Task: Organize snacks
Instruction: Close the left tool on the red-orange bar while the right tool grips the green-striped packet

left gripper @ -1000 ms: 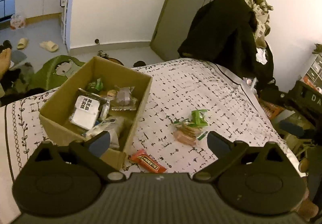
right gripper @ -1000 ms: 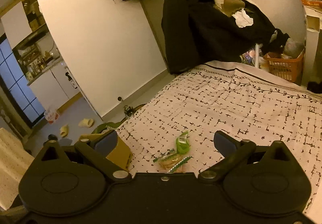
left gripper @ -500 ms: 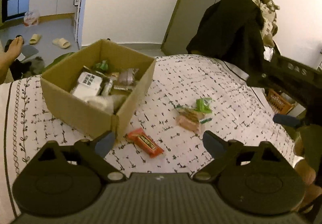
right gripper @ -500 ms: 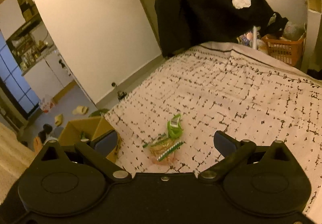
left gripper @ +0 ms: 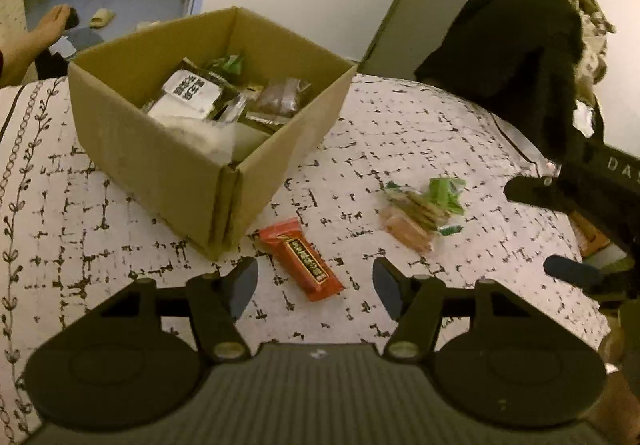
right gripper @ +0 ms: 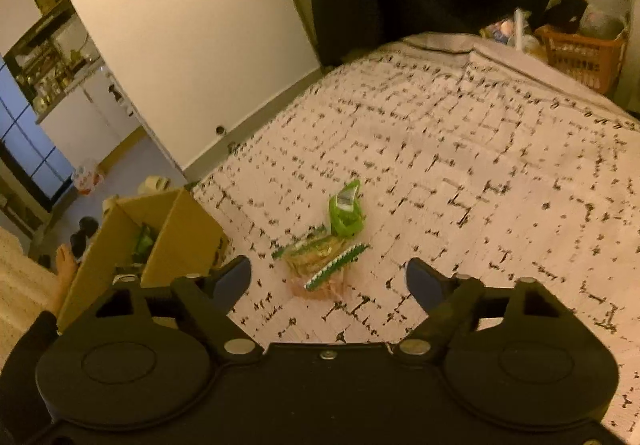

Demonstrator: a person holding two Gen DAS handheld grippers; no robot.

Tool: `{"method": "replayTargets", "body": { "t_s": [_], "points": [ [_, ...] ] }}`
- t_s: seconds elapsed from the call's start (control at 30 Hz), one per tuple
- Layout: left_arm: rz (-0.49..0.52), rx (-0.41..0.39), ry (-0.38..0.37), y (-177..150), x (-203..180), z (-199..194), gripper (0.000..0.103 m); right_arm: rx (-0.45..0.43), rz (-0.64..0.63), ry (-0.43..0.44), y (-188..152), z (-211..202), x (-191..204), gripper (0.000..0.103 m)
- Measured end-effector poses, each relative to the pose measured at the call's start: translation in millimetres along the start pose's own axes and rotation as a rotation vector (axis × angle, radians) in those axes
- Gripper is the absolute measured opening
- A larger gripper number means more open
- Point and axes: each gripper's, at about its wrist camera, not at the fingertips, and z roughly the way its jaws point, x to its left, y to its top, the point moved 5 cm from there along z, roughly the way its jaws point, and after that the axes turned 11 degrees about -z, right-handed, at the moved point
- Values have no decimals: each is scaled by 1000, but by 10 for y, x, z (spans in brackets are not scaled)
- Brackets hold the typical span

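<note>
- The left claw [left gripper: 314,281] is closing with nothing pressed yet; the red snack bar [left gripper: 301,259] is lying on the bed just ahead, between its fingertips.
- The right claw [right gripper: 328,281] is also narrowing, empty, with the green-and-tan snack packets [right gripper: 328,245] just beyond its tips.
- Judged best: be straddling each wrapper's short width, pressing lightly into the bedspread [right gripper: 460,173].
- The cardboard box [left gripper: 168,161] is sitting ahead-left of the left claw.
- Since a second ago, both claws are lower and narrower.

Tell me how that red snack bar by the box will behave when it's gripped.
The red snack bar lies flat and looks small, so probably light. Its glossy wrapper may slip between pads. The crimped ends likely crumple, while the middle seems firmer.
</note>
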Motion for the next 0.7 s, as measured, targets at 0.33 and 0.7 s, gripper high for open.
{"method": "replayTargets", "body": {
  "t_s": [0.33,0.7],
  "points": [
    [-73,11,57,-66,77,327,62,113,-37,24,-156,447,33,68],
    [-102,-13,91,-48,31,502,62,95,271,183,-93,724,-180,55]
  ]
}}
